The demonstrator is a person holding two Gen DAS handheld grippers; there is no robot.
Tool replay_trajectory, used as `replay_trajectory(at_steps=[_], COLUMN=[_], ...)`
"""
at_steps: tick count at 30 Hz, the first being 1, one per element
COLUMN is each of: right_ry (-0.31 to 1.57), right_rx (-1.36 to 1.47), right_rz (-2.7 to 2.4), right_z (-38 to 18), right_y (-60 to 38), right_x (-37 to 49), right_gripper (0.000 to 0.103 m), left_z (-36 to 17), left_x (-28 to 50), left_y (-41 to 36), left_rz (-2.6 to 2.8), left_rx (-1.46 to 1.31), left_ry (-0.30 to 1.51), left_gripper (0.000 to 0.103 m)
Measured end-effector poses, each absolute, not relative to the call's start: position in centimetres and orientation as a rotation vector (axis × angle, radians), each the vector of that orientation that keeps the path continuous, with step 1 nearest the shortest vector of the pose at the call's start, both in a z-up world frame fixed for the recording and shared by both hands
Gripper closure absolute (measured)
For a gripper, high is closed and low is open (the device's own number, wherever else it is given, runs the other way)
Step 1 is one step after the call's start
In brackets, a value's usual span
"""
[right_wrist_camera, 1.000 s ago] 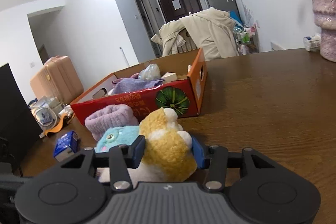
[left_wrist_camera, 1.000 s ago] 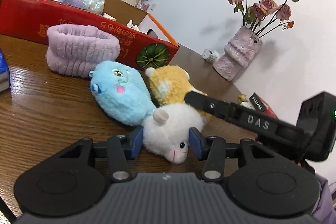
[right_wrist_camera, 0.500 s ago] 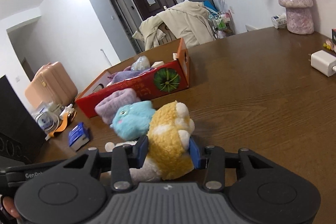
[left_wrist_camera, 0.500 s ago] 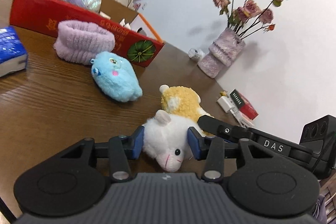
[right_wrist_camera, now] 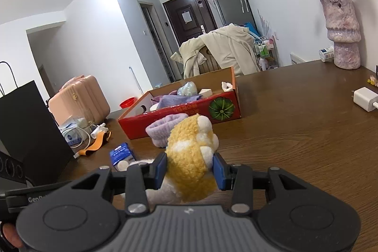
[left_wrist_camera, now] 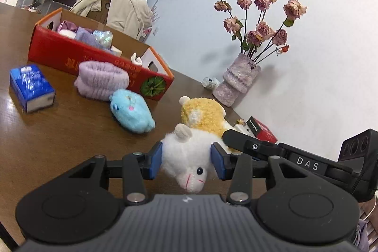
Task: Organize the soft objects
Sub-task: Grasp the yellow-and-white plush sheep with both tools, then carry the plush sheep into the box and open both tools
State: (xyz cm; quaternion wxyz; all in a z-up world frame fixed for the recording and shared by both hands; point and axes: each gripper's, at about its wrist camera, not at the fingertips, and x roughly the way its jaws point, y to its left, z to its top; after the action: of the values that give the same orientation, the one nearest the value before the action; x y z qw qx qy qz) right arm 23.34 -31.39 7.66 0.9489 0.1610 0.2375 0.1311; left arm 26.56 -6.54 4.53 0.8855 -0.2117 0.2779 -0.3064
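While my left gripper (left_wrist_camera: 186, 163) pinches the white plush (left_wrist_camera: 185, 157) and my right gripper (right_wrist_camera: 190, 168) squeezes the yellow plush (right_wrist_camera: 191, 157), both jaws closed snugly on fur above the table (right_wrist_camera: 295, 134), well short of the red box (right_wrist_camera: 179, 110), the soft filling could compress and slip free.

Gripping a white plush lamb (left_wrist_camera: 186, 158) between the blue pads (left_wrist_camera: 154, 162) of the left claw (left_wrist_camera: 186, 163), snout pointing toward the camera. Lying just behind it, a yellow plush toy (left_wrist_camera: 203, 115), with the right claw's dark arm (left_wrist_camera: 271, 151) reaching in beside it. Resting farther back on the wooden desk (left_wrist_camera: 59, 134): a blue plush toy (left_wrist_camera: 132, 111), a lilac fuzzy band (left_wrist_camera: 101, 80) touching a red cardboard box (left_wrist_camera: 94, 56), and a blue packet (left_wrist_camera: 32, 86). Standing near the wall, a pink vase (left_wrist_camera: 236, 82) holding dried roses (left_wrist_camera: 259, 18).
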Motion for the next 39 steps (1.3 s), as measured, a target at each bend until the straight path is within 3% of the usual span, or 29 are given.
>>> replay_trajectory(at_steps=[10, 15, 22, 31, 39], right_ry=[0.406, 0.475, 0.592, 0.635, 0.589], right_rx=[0.344, 0.364, 0.399, 0.222, 0.126], right_rz=[0.284, 0.269, 0.207, 0.104, 0.062], right_z=[12.8, 12.9, 9.0, 6.0, 9.5], right_y=[-31.9, -32.0, -32.0, -29.5, -29.4], right_x=[34.0, 43.9, 53.3, 54.2, 51.9], right_gripper=[0.063, 0.063, 0.063, 0.066, 0.067], left_z=[10.4, 9.5, 5.4, 3.4, 10.0], left_x=[40.7, 48.7, 56.2, 55.8, 51.5], left_y=[-7.6, -8.1, -8.9, -10.1, -6.2], left_rz=[-0.642, -0.609, -0.572, -0.533, -0.477], left_rx=[-0.346, -0.313, -0.295, -0.223, -0.161], left_ry=[0.536, 0.606, 0.756, 0.787, 0.661], left_gripper=[0.059, 0.059, 0.059, 0.059, 0.053])
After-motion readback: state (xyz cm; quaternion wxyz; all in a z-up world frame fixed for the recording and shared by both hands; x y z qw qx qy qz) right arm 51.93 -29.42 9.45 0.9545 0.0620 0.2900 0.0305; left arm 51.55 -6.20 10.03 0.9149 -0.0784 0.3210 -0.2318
